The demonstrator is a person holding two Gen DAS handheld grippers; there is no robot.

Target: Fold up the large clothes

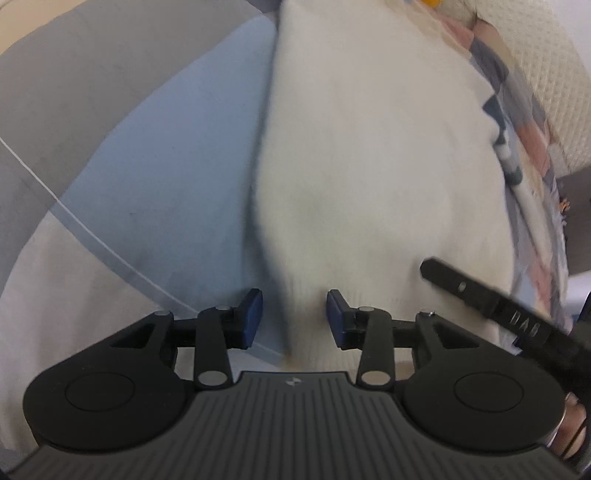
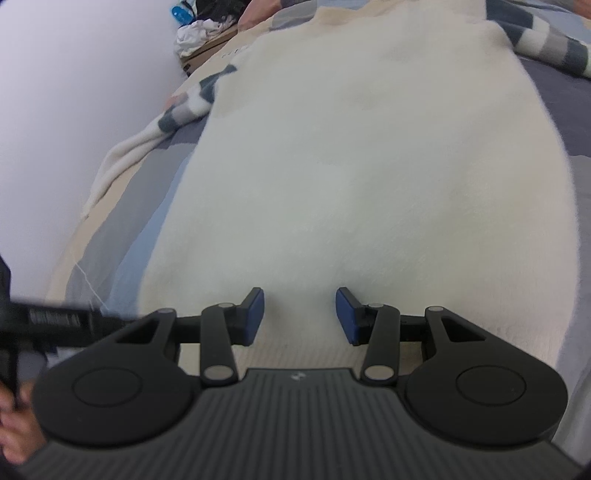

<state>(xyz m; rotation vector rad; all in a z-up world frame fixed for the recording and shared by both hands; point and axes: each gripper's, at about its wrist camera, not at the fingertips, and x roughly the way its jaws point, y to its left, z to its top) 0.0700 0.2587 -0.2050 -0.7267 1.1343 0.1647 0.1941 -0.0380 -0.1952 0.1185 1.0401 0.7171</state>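
Your white fleece garment (image 2: 362,184) lies spread flat on the bed, filling the middle of the right wrist view and running away from you toward the far end. In the left wrist view the same garment (image 1: 369,166) shows its left edge as a soft, blurred fold that runs down toward the camera, with the bedcover (image 1: 166,166) bare beside it in pale blue, grey and cream panels.

Your left gripper (image 1: 294,317) sits right over that edge. Its blue pads stand apart, and the fold of fleece passes between them, but neither pad presses on it. The left pad hangs over the bedcover and the right pad over the fleece.

Your right gripper (image 2: 300,315) hovers low above the near end of the garment with its pads apart too; the fleece lies below and between them, and nothing is pinched.

A grey-and-white striped fabric (image 2: 184,107) lies beside the garment on its left in the right wrist view, and a similar striped piece (image 2: 550,44) lies at its far right. Past the bed's far left corner sits a heap of white cloth (image 2: 199,31) by the pale wall (image 2: 74,92). In the left wrist view the black arm of the other gripper crosses the lower right.
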